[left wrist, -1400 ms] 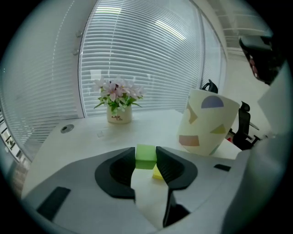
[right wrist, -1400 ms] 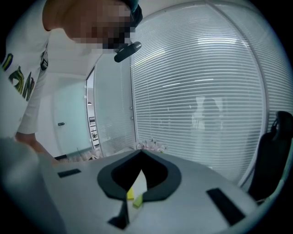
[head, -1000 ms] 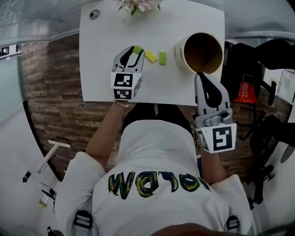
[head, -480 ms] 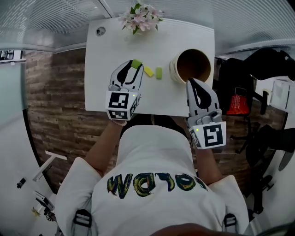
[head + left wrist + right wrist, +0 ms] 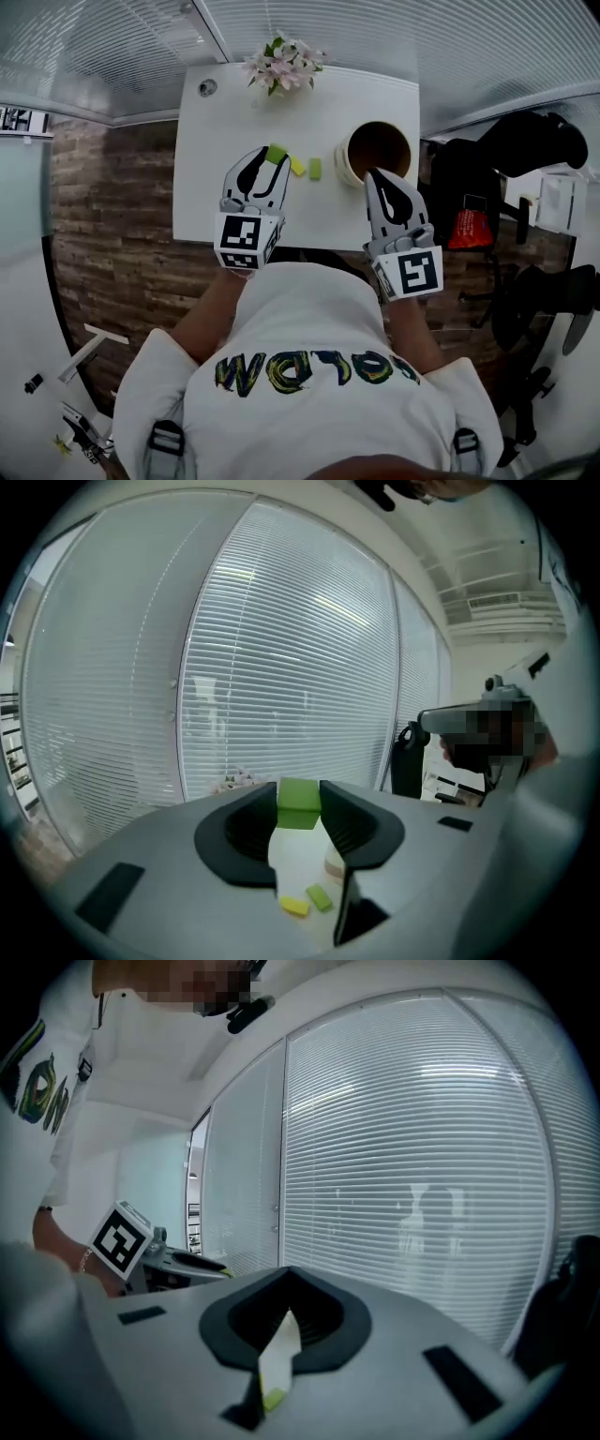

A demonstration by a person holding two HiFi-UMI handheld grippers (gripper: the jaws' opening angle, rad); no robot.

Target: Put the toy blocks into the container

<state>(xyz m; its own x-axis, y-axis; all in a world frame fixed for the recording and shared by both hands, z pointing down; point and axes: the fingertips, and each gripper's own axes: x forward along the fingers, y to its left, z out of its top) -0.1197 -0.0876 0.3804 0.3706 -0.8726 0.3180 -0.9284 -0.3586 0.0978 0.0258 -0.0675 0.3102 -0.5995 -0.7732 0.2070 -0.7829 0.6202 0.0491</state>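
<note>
Our left gripper (image 5: 299, 819) is clamped on one green block (image 5: 299, 804), both pads pressing its sides, so the block sits at the very tips with its top face showing. It looks about as wide as it is tall, and we cannot tell a long axis on it. Our right gripper (image 5: 280, 1309) is closed with nothing in it, leaving only a thin slit between the jaws. We count three blocks in all: the held one, one yellow block (image 5: 297, 166) and one flat green block (image 5: 315, 169), both lying on the white table (image 5: 211, 192) just right of the left gripper's tips. The flat green block's long axis runs away from us, and the yellow block lies slanted beside it. There is one round container (image 5: 344, 163), open side up, to the right of those two blocks, with the right gripper's tips at its near rim. Both grippers point away from us over the table's near edge, forearms reaching forward and marker cubes toward our body. One bunch of flowers (image 5: 281, 64) stands at the far edge.
</note>
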